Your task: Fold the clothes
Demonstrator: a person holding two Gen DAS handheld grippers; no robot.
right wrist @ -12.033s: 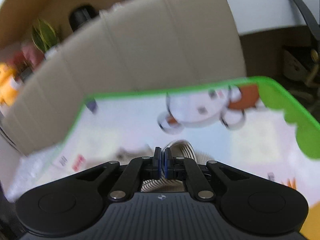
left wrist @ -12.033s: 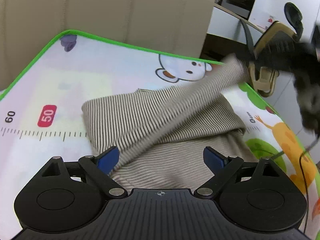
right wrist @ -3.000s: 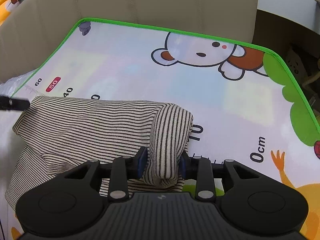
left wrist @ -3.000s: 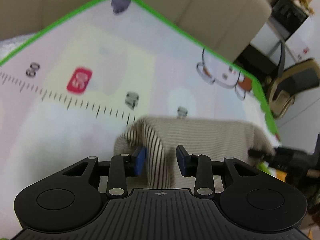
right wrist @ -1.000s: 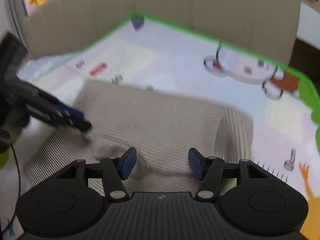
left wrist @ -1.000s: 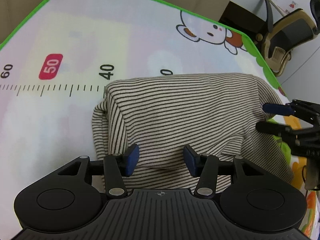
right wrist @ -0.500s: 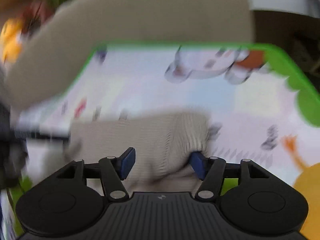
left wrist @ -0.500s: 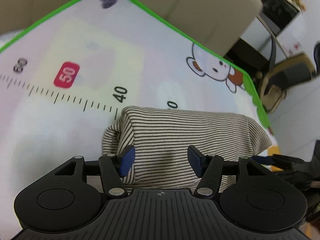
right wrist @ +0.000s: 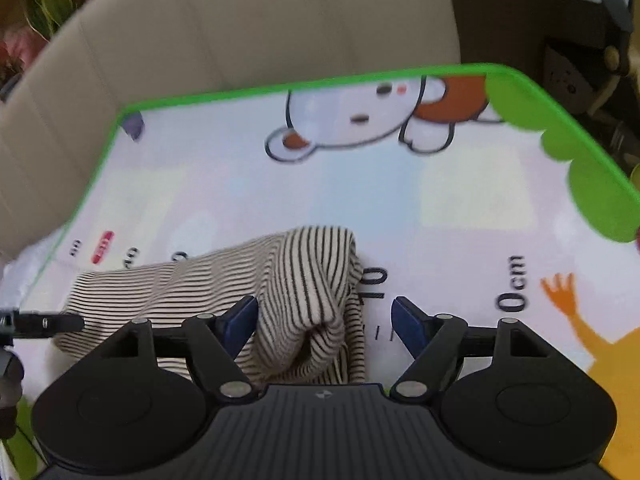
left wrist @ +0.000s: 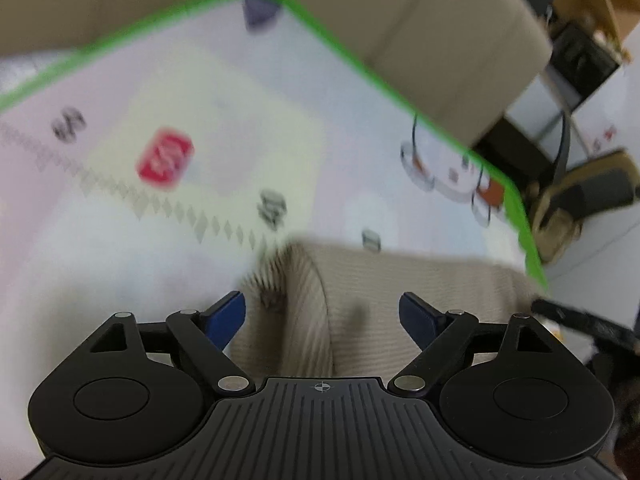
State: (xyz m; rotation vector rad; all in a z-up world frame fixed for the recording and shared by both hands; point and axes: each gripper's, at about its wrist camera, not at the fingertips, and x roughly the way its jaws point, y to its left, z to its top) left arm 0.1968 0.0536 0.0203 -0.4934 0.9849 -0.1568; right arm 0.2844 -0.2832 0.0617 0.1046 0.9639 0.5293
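Both grippers' jaws are opening, gripping nothing: left gripper (left wrist: pixel 322 314) and right gripper (right wrist: pixel 324 318) straddle the striped garment (right wrist: pixel 304 280), apparently folded, at lower centre.

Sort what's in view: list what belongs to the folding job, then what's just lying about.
Part of the job:
striped top
left gripper, jaws opening around the top
right gripper, jaws opening around the top
play mat, the folding surface

Just lying about:
sofa
office chair
potted plant

Ribbed striped knit garment (right wrist: pixel 304 280) (soft, matt) on smooth printed mat (right wrist: pixel 460 208).
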